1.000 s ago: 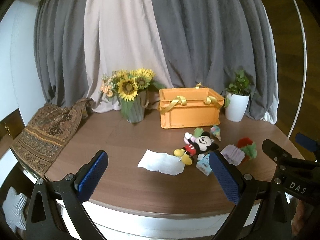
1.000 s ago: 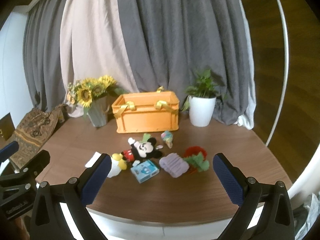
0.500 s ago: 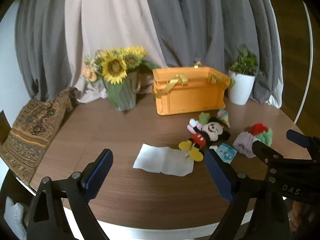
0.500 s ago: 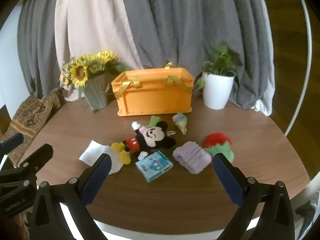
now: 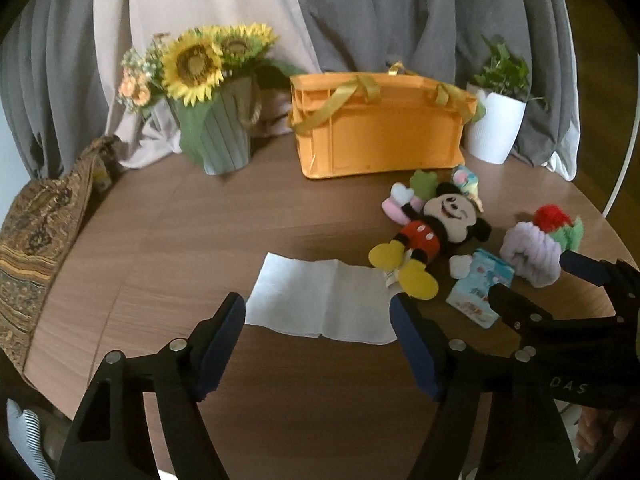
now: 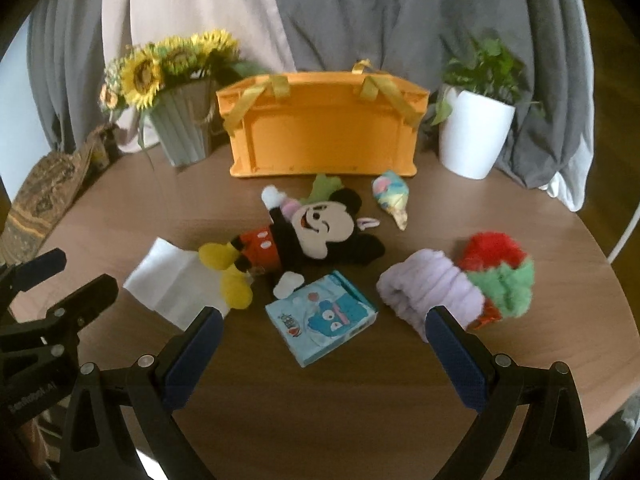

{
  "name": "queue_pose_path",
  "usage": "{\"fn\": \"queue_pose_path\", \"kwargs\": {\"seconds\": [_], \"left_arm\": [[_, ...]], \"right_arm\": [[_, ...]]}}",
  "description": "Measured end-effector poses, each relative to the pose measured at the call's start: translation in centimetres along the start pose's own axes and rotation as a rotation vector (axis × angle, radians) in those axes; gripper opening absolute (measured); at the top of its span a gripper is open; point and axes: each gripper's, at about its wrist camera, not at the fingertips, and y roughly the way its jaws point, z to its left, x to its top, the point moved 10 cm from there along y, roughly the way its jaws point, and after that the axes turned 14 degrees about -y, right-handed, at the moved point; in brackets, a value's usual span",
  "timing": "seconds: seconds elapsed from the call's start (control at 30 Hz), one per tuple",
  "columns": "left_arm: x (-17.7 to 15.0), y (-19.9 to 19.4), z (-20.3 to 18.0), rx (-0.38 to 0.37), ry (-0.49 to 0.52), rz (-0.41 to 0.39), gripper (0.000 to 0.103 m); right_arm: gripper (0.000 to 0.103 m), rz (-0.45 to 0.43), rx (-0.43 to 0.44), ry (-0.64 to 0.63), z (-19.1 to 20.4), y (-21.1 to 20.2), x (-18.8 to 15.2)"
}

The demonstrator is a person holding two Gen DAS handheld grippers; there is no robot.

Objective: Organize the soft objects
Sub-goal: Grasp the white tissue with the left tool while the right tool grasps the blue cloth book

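You have sorted nothing yet; every soft toy (image 6: 308,236) lies mid-table before the orange crate (image 6: 324,136) at the back edge; left gripper (image 5: 318,320), jaws just narrowing, and right gripper (image 6: 324,334) both gape empty.

Right gripper (image 6: 324,344) jaws spread wide, nothing between the pads, hovering over the near side of the round wooden table (image 6: 320,420). Landmark: orange crate (image 6: 322,134) at the back. In front of crate: mouse plush (image 6: 296,244) on its back, pastel ice-cream toy (image 6: 390,198) right of it. Nearer than the plush: blue tissue pack (image 6: 322,316), white cloth (image 6: 172,284) to its left, lilac rolled towel (image 6: 430,294) and red-green fuzzy toy (image 6: 502,276) to its right. Sunflower vase (image 6: 186,124) left of crate, white plant pot (image 6: 474,136) right. Left gripper (image 6: 60,280) at left edge, jaws apart.
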Motion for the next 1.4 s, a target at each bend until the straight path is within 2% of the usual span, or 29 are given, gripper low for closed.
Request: {"fn": "queue_pose_path", "kwargs": {"seconds": [0.4,0.6,0.67,0.8,0.9,0.97,1.07,1.4], "left_arm": [[-1.4,5.3,-0.3,-0.038,-0.004,0.098,0.064],[-1.6,7.2,-0.1,-0.038,-0.011,0.126,0.059],[-1.8,7.8,0.0,-0.038,-0.015,0.143,0.052],[-2.4,8.9,0.1,-0.05,-0.037,0.191,0.045],[-2.2,8.9,0.1,-0.043,-0.03,0.183,0.039],[-2.2,8.9,0.2,-0.034,-0.027,0.174,0.025],[-2.3,8.8,0.2,-0.046,-0.031,0.178,0.008],[-2.2,7.2,-0.1,-0.067,-0.045,0.169,0.005]], "right_arm": [[0.102,0.085,0.037,0.01,0.3,4.5,-1.7],[0.101,0.096,0.044,0.011,0.7,5.7,-1.5],[0.101,0.096,0.042,0.013,0.7,5.9,-1.4],[0.096,0.106,0.044,0.019,0.7,6.6,-1.2],[0.094,0.11,0.049,0.022,0.7,7.0,-1.3],[0.093,0.111,0.045,0.021,0.6,7.2,-1.3],[0.09,0.105,0.042,0.023,0.5,7.3,-1.3],[0.088,0.087,0.06,0.059,0.7,6.3,-1.6]]}}
